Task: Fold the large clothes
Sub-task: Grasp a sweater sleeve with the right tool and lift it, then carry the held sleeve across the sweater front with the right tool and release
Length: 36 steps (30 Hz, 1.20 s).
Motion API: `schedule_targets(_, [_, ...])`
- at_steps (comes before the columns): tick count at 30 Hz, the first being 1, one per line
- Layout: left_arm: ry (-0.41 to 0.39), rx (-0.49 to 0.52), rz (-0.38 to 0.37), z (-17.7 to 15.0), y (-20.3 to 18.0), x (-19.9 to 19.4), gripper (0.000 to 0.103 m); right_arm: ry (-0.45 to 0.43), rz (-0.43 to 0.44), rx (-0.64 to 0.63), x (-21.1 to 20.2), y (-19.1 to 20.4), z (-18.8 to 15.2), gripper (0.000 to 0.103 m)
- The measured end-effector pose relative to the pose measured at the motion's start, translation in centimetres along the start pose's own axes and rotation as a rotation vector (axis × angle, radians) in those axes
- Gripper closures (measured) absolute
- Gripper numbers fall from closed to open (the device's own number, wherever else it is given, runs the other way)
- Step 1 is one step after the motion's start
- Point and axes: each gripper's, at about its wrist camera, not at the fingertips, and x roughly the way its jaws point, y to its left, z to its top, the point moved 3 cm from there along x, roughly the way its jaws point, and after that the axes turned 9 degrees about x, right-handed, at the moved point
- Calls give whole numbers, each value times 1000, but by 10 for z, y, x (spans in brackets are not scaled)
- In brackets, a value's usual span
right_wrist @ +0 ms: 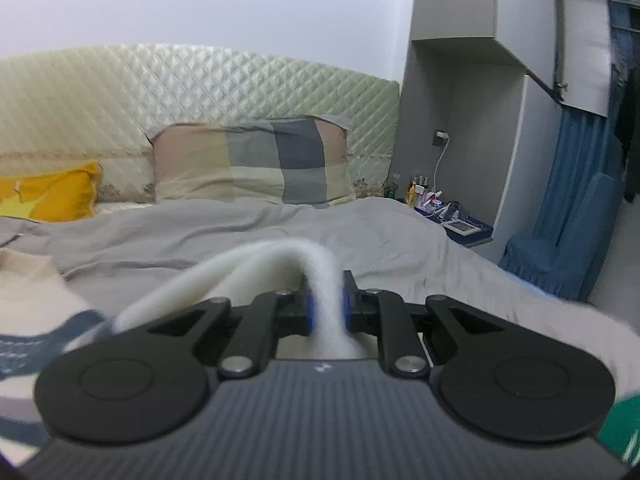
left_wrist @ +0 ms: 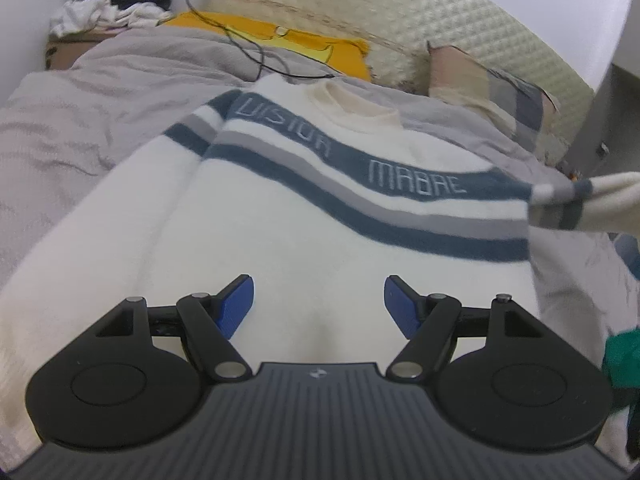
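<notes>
A white sweater [left_wrist: 304, 216] with blue and grey chest stripes lies face up on the bed, collar toward the headboard. My left gripper [left_wrist: 319, 304] is open and empty, hovering over the sweater's lower body. The sweater's right sleeve [left_wrist: 596, 204] is lifted off to the right. My right gripper [right_wrist: 327, 312] is shut on that white sleeve [right_wrist: 280, 260] and holds it above the bed; the sweater body [right_wrist: 36, 304] lies to its left.
A grey bedsheet [left_wrist: 72, 96] covers the bed. A yellow pillow [left_wrist: 280, 44], a checked pillow [right_wrist: 252, 160] and a quilted headboard [right_wrist: 160, 88] are at the far end. A black cable [left_wrist: 256, 56] lies on the sheet. A cluttered nightstand [right_wrist: 452, 216] is at the right.
</notes>
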Motion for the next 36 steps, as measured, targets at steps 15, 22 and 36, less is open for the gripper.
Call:
schedule_targets(15, [40, -129, -95, 16, 29, 38, 27, -254, -144, -311, 92, 17, -17, 87])
schedule_targets(22, [73, -106, -134, 12, 25, 46, 27, 34, -173, -75, 99, -52, -138, 86])
schedule_targets(36, [77, -76, -152, 12, 14, 36, 27, 193, 13, 340, 24, -36, -146, 31])
